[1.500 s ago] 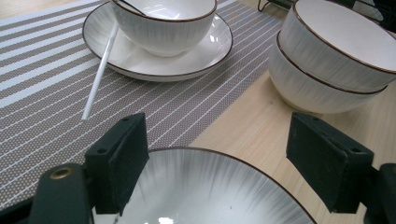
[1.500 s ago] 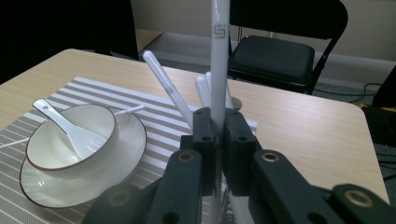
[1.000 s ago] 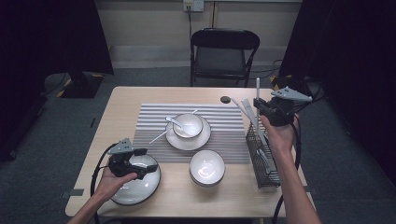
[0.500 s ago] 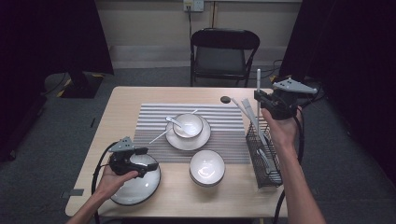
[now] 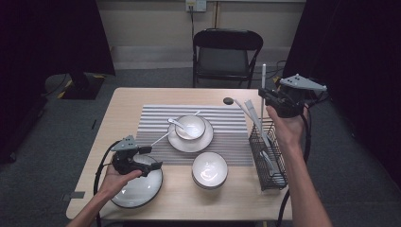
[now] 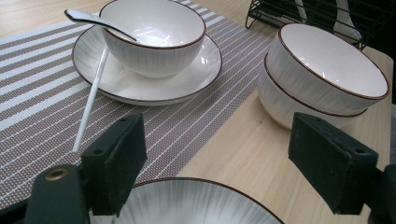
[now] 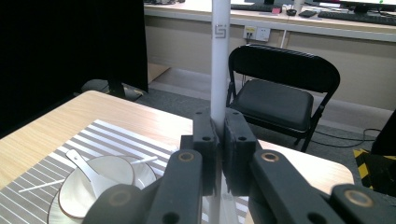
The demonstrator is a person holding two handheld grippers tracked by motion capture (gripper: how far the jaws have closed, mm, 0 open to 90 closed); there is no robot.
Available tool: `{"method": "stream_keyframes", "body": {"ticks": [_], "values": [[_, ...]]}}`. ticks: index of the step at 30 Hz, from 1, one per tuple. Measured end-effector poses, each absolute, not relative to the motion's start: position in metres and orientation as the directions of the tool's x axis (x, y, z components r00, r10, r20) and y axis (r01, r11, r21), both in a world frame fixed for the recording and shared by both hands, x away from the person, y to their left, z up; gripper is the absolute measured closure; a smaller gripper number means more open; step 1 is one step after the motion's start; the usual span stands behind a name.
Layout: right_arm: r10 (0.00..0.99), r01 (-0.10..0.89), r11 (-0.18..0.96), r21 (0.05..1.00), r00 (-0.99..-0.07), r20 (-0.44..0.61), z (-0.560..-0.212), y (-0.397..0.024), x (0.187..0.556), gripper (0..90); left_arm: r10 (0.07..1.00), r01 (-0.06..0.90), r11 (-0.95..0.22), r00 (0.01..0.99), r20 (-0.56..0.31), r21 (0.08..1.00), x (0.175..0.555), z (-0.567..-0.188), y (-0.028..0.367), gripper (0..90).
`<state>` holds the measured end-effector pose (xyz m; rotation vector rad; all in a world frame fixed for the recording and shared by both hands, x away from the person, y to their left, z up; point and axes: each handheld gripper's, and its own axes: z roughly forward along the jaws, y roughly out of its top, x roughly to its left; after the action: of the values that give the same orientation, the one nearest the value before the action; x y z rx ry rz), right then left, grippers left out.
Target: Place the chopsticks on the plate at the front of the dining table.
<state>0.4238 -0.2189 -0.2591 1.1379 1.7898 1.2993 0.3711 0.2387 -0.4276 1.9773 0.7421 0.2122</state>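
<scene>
Wooden table, white chopstick upright — clamped between right claw pads

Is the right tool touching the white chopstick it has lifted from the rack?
Touching. The right gripper view shows the right tool with both jaws pressed flat against the upright white chopstick, no gap either side.

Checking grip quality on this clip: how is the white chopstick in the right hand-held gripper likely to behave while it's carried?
The chopstick looks stiff: it stands straight and upright above the shut right hand-held gripper. Its smooth, glossy surface suggests it could slip down through the pads. Being thin and clamped near its lower part, it probably pivots if bumped against the wire basket.
</scene>
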Motion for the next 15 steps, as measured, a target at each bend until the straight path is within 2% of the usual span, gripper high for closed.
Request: {"method": "stream_keyframes", "body": {"ticks": [15], "values": [[0.870,0.256,0.117,0.960,-0.492,0.025,-0.267,-0.198,0.426,85.5,0.575,0.395,-0.326,0.804,-0.151,0.859,0.373,-0.423,0.240,21.0]]}}
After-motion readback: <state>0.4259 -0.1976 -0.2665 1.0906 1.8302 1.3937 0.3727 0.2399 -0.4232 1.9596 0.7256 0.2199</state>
